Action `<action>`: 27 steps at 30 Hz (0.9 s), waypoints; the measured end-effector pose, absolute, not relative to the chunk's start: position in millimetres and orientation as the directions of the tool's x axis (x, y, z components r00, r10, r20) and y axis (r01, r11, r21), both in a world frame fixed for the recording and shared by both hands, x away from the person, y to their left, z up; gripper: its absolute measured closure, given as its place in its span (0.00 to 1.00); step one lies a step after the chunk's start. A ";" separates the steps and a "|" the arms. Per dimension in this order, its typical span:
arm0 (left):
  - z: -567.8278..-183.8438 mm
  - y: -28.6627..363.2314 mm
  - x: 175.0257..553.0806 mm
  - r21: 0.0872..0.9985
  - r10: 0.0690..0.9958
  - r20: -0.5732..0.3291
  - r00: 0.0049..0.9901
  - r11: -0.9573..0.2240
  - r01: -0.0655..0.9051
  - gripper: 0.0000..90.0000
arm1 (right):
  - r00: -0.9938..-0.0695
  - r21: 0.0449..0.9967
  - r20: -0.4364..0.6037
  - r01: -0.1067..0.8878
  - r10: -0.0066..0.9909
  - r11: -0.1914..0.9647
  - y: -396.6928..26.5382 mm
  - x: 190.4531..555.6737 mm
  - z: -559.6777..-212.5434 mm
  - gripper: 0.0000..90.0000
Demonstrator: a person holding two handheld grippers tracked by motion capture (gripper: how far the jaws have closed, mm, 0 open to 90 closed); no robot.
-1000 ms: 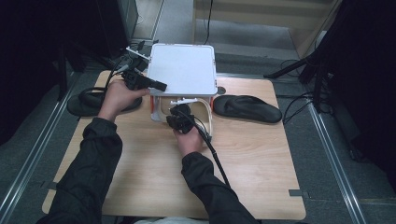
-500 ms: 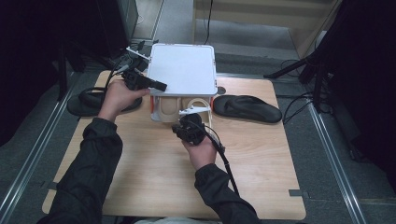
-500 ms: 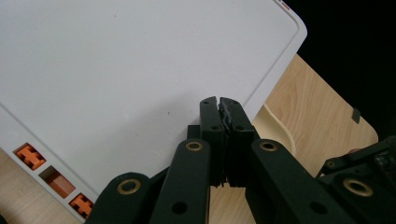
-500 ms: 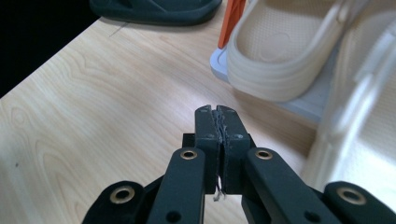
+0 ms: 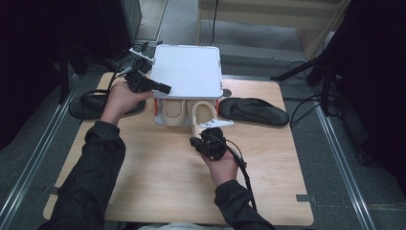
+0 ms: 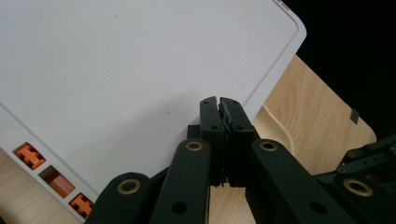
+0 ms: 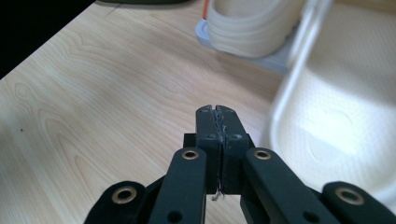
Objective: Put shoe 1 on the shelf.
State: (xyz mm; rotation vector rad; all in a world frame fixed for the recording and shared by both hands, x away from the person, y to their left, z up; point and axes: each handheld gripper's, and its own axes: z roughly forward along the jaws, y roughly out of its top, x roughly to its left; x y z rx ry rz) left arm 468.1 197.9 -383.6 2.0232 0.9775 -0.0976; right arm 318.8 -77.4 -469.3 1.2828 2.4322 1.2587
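Note:
A white flat-topped rack (image 5: 189, 69) stands at the table's far middle, with orange connectors (image 6: 29, 156) along its edge. Under it sits a cream slipper (image 5: 173, 112); a second cream slipper (image 5: 203, 114) sticks out in front. My left gripper (image 5: 165, 89) is shut and empty, its tips over the rack's white top (image 6: 140, 60) near the left edge. My right gripper (image 5: 194, 142) is shut with nothing in it, low over the wood just in front of the protruding slipper (image 7: 336, 116). The other slipper (image 7: 252, 28) lies beyond the right gripper (image 7: 217, 109).
A black sandal (image 5: 88, 105) lies left of the rack, partly off the wooden table (image 5: 158, 182). Another black sandal (image 5: 253, 111) lies to the rack's right. Cables (image 5: 127, 67) run behind the rack. Metal floor rails flank the table.
My right hand has drawn back from the rack's front toward the person and a little to the right, still shut. The left hand has stayed where it was.

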 end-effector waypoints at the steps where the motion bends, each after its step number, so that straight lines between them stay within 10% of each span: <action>1: -383.6 197.8 468.0 0.669 0.603 -0.402 0.689 -0.320 0.671 0.99 | -0.633 0.717 0.257 0.632 0.731 0.295 -80.4 317.5 -470.3 1.00; 27: -383.6 197.7 467.6 0.668 0.606 -0.402 0.686 -0.319 0.673 0.99 | -0.573 0.647 0.245 0.697 0.782 0.309 -126.1 316.8 -502.1 0.99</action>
